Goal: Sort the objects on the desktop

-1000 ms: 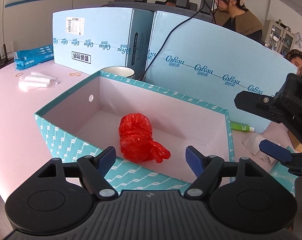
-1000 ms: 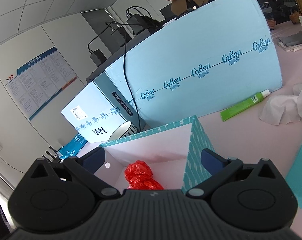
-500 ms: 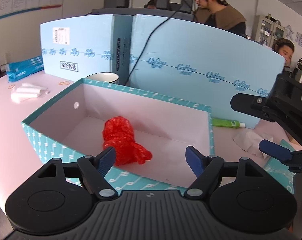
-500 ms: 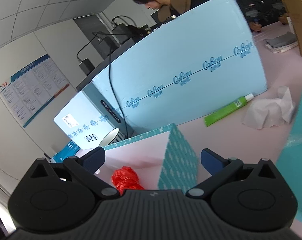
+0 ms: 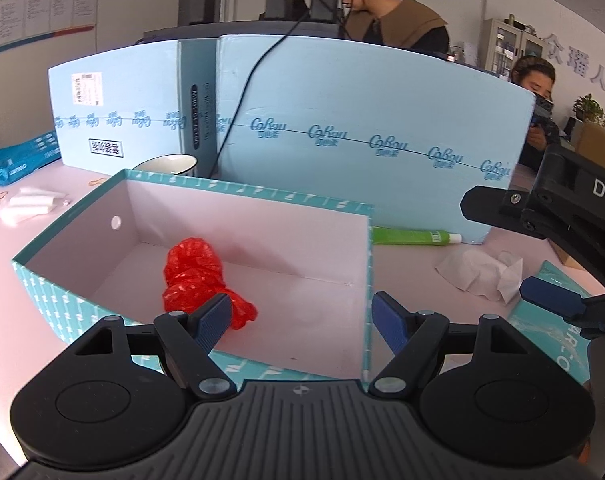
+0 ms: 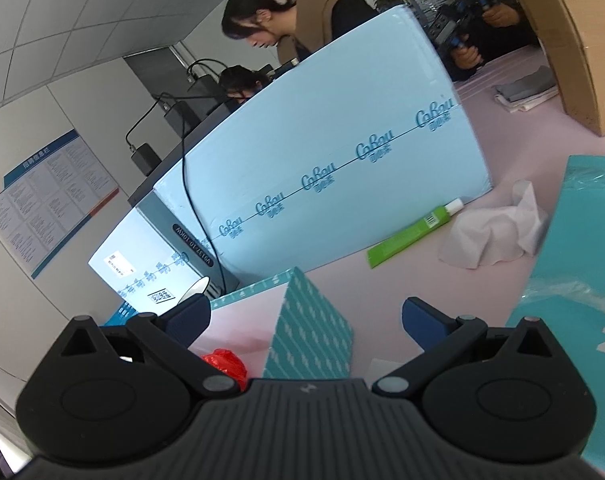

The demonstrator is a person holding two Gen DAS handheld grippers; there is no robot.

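Item: green tube (image 5: 412, 237), on the table (image 5: 402, 264) by the far edge, against the blue carton (image 5: 362, 136), right of my teal box (image 5: 366, 280). Light, soft-walled, likely slippery; I would pinch mid-body. My left tongs (image 5: 302, 314) and right tongs (image 6: 302, 316): wide, empty.

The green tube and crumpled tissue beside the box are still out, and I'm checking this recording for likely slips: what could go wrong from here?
1. The green tube lies tight against the big blue carton, so a finger may not fit behind it and could push it away.
2. The crumpled tissue is soft and light; open jaws may pinch only a corner.
3. The right gripper hangs over the teal box's corner and could knock it.
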